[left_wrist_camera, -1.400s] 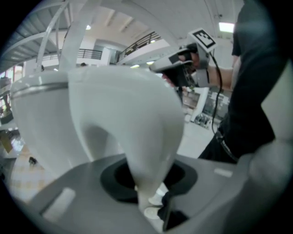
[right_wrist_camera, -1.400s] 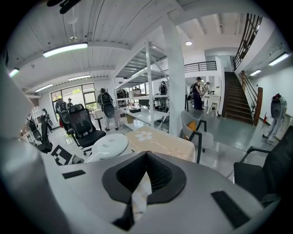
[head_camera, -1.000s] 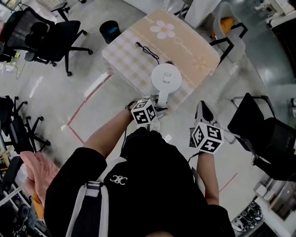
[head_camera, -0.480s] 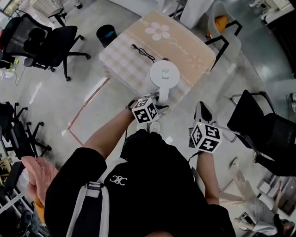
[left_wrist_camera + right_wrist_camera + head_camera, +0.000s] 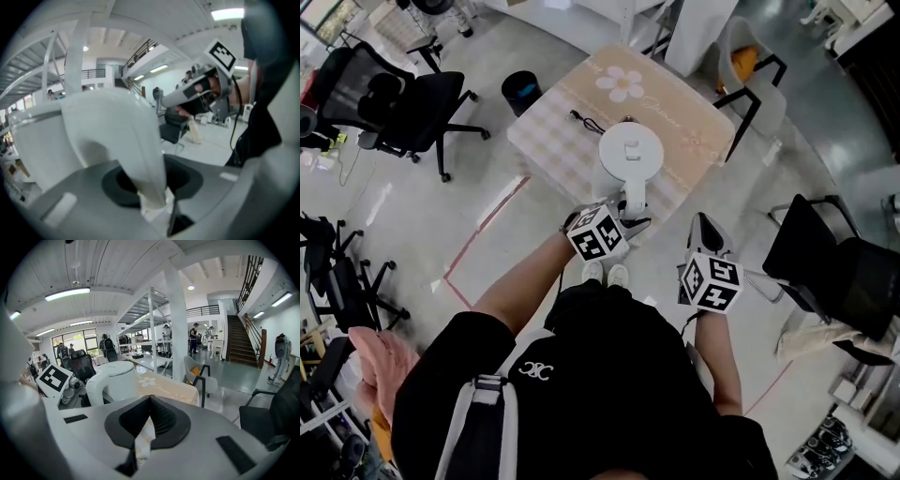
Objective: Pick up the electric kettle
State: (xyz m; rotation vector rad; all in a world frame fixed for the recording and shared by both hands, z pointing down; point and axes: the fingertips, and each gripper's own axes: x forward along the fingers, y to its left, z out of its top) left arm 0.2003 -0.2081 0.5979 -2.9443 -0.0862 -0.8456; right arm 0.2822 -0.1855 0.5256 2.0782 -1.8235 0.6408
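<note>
White plastic electric kettle (image 5: 630,155), underside hidden, was raised since earlier. Handle (image 5: 634,195) was pinched by left gripper (image 5: 628,219), jaws opening; right gripper (image 5: 704,225) jaws were pressed together.

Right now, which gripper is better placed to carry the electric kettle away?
Left. The left gripper has the electric kettle by its handle, though its jaws are opening. The right gripper is shut, empty, and short of the kettle.
</note>
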